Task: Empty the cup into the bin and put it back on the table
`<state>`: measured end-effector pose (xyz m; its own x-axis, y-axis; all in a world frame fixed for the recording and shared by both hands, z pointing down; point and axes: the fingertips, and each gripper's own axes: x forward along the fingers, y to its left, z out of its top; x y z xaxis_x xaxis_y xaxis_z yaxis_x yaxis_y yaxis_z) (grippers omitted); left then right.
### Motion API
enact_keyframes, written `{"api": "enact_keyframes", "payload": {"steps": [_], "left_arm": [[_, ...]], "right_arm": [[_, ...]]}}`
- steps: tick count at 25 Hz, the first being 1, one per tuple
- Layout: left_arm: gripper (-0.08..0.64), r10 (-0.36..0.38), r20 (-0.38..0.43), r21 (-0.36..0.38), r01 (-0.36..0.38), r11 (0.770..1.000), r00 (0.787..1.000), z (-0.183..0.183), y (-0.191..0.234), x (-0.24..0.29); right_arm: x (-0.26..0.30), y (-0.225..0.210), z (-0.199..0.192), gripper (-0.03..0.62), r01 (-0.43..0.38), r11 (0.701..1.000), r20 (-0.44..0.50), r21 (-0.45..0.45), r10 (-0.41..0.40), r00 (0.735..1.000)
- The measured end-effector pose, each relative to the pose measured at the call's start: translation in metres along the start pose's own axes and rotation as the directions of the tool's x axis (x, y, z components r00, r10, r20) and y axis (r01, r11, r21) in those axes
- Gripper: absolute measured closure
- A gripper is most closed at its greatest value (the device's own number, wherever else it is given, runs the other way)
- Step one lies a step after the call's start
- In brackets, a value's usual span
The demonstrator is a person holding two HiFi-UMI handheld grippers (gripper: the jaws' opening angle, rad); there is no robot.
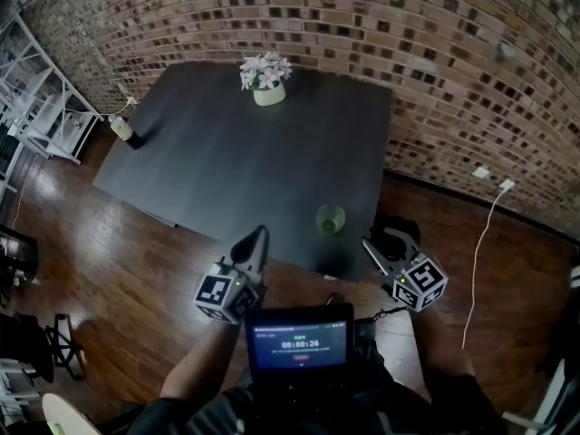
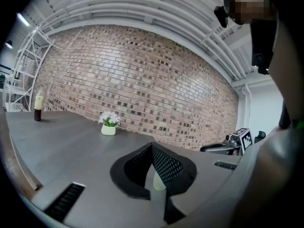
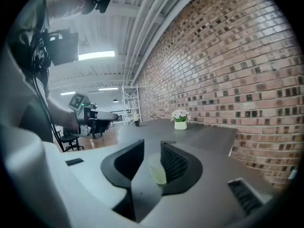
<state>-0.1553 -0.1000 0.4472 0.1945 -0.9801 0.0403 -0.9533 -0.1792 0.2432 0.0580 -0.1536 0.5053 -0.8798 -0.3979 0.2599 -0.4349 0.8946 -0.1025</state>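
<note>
A pale green translucent cup (image 1: 331,218) stands upright on the dark table (image 1: 227,152), close to its front edge. My left gripper (image 1: 256,236) hovers at that edge, left of the cup, with its jaws tapering to a closed point. In the left gripper view, the left gripper (image 2: 152,146) has its tips together and the cup (image 2: 159,183) shows beyond them. My right gripper (image 1: 367,243) is just right of the cup and apart from it. In the right gripper view, the right gripper (image 3: 152,144) has a narrow gap, through which the cup (image 3: 156,169) appears.
A white pot of flowers (image 1: 266,78) sits at the table's far side and a bottle (image 1: 123,130) at its left corner. A dark round object (image 1: 394,232) lies on the floor by the front right corner. A white rack (image 1: 36,98) stands left, a cable (image 1: 485,234) right.
</note>
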Motion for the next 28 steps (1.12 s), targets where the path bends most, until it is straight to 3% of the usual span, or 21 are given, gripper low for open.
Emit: {"api": "enact_keyframes", "payload": {"steps": [2, 4, 8, 19, 28], "left_arm": [[0.557, -0.023, 0.012, -0.016, 0.023, 1.000, 1.000, 0.005, -0.001, -0.004], [0.557, -0.055, 0.023, -0.027, 0.056, 0.998, 0.998, 0.006, -0.008, -0.009], [0.557, -0.133, 0.046, 0.026, 0.132, 0.991, 0.990, 0.008, -0.022, -0.011], [0.557, -0.058, 0.083, 0.006, 0.057, 0.998, 0.995, 0.022, -0.043, -0.019], [0.557, -0.081, 0.051, -0.006, 0.082, 0.997, 0.995, 0.012, -0.064, -0.022]], "right_arm": [[-0.010, 0.009, 0.011, 0.553, 0.019, 1.000, 0.012, 0.005, -0.019, 1.000], [-0.018, 0.016, 0.016, 0.588, 0.033, 0.999, 0.011, -0.003, -0.033, 0.999], [-0.027, 0.025, 0.021, 0.589, 0.052, 0.998, 0.005, -0.017, -0.052, 0.999], [-0.053, 0.022, 0.054, 0.589, 0.015, 0.999, 0.039, -0.038, -0.013, 0.999], [-0.058, 0.021, 0.053, 0.591, -0.014, 0.999, 0.048, -0.030, 0.015, 0.999]]}}
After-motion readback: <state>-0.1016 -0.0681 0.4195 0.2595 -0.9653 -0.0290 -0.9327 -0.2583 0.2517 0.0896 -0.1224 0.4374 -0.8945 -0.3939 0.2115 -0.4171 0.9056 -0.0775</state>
